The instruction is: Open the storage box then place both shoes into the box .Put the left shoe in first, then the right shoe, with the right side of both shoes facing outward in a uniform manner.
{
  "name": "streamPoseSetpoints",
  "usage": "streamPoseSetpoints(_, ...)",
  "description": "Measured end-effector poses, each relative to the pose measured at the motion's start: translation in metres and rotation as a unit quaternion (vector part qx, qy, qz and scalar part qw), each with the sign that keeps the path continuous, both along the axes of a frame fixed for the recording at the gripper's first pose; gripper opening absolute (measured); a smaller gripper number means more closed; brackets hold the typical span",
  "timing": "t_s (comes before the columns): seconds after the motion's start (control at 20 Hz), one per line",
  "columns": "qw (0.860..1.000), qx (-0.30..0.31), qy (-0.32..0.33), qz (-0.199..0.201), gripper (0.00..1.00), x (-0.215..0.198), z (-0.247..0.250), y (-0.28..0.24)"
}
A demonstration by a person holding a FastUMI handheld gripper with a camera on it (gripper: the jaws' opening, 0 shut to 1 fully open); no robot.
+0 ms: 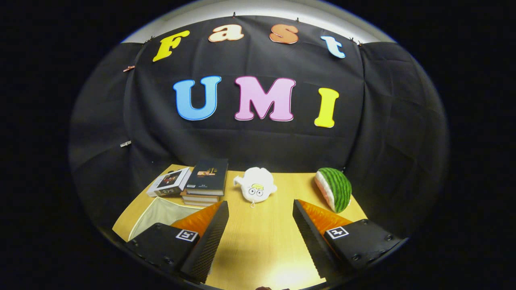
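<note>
Wooden table [262,241]: gripper [260,209] fingers stood wide apart, holding nothing. Pale fabric storage box [161,213] lay beside one finger. Beyond: stacked books [207,181] (cover text illegible), white plush [256,185], watermelon-slice toy [334,189].

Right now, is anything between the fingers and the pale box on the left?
Nothing visible. The open fingers hang over bare table, and the pale box sits beside the left finger, books beyond it.

Tool [261,209] bears square markers, screws
</note>
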State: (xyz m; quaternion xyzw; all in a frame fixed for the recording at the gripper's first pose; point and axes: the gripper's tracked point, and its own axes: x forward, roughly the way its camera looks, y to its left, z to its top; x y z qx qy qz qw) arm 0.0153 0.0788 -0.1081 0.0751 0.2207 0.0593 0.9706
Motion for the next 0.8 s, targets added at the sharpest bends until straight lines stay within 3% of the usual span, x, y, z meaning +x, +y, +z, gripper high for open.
streamPoseSetpoints(0.35,0.995,-0.036,-0.087,-0.033,0.97,-0.003,0.050,-0.049)
streamPoseSetpoints(0.8,0.989,-0.047,-0.139,-0.032,0.98,0.004,0.081,-0.082)
